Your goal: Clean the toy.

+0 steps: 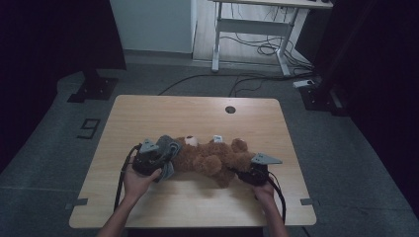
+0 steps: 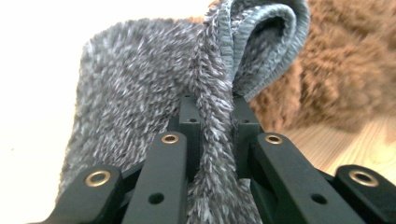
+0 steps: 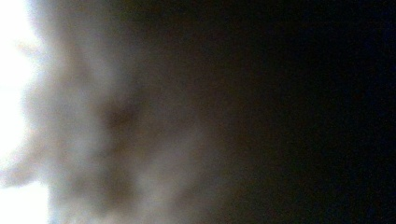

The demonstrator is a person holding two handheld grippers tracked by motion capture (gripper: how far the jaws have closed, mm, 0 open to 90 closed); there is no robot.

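A brown teddy bear (image 1: 207, 158) lies on its back across the middle of the wooden table (image 1: 148, 113), head toward the left. A grey fuzzy cloth (image 1: 170, 148) sits at its head. My left gripper (image 1: 163, 157) is shut on this cloth; in the left gripper view a fold of the grey cloth (image 2: 140, 84) is pinched between the jaws of the left gripper (image 2: 212, 109), with the bear's fur (image 2: 345, 70) just behind. My right gripper (image 1: 241, 172) is at the bear's leg on the right, shut on it. Blurred brown fur (image 3: 116, 116) presses close to the right gripper view's lens.
A round cable hole (image 1: 230, 109) sits near the table's far edge. A white desk frame (image 1: 247, 29) with loose cables stands on the floor beyond. Black stand bases (image 1: 94, 89) flank the table at the back corners.
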